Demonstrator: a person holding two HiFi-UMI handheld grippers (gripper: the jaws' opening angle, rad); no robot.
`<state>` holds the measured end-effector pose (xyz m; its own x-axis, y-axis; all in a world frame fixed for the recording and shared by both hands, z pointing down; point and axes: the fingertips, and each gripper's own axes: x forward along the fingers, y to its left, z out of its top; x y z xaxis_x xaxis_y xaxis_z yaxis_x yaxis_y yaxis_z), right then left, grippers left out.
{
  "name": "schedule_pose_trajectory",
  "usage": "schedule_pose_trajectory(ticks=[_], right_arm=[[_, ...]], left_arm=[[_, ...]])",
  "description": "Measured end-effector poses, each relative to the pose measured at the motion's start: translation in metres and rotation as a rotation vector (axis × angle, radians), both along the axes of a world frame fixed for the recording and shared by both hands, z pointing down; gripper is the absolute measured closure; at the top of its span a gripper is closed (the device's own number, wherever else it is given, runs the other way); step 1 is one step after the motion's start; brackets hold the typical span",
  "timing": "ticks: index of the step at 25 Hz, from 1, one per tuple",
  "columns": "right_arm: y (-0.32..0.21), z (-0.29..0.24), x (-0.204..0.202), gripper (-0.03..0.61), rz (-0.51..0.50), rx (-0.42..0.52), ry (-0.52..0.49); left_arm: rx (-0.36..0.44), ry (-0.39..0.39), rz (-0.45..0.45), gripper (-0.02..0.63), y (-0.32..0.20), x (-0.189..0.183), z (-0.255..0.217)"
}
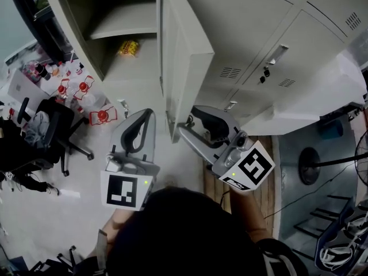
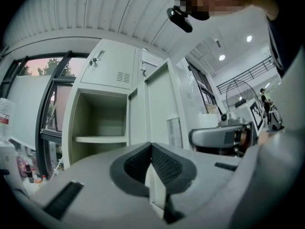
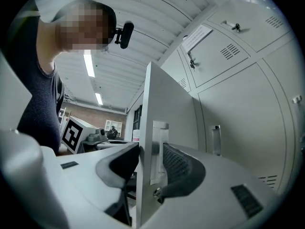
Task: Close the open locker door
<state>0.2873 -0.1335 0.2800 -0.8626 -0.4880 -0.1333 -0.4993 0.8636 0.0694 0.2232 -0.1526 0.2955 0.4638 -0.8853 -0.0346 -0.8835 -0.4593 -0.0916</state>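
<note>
Dark hair on the person's head (image 1: 184,234) fills the bottom centre of the head view, and both grippers reach out just above it. The left gripper (image 1: 147,115) sits left of centre, pointing at the open locker, well clear of any surface. In its own view its ribbed pads are pressed together with nothing between them (image 2: 151,149).

The right gripper (image 1: 188,118) angles in from the lower right toward the free edge of the locker door (image 1: 184,50). Its own view shows the jaws spread wide on either side of that edge (image 3: 151,151), one dark pad on each face of the door (image 3: 167,109), near the pale latch plate (image 3: 158,151). I see no squeeze on the metal.

The door stands swung out from the cabinet in the upper middle of the head view. Left of it the compartment is open, its shelf (image 1: 123,32) bare and a yellow packet (image 1: 129,48) lying below. Closed lockers (image 1: 276,50) run off to the upper right.
</note>
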Motion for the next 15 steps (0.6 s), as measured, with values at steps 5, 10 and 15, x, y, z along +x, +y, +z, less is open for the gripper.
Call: schedule_pose_trajectory(ticks=[5,10,15], right_arm=[[0.001,0.0,-0.02,0.426,-0.052,-0.007,0.0],[0.001,0.001,-0.039,0.426,-0.084,-0.012,0.005],[0.0,0.0,-0.055,0.427,-0.1,-0.011,0.009]], left_arm=[[0.003,0.002,-0.034,0.612,0.001,-0.012,-0.001],[0.007,0.004,-0.069,0.612,0.005,-0.027,-0.002],[0.009,0.003,-0.099,0.612,0.008,-0.044,-0.003]])
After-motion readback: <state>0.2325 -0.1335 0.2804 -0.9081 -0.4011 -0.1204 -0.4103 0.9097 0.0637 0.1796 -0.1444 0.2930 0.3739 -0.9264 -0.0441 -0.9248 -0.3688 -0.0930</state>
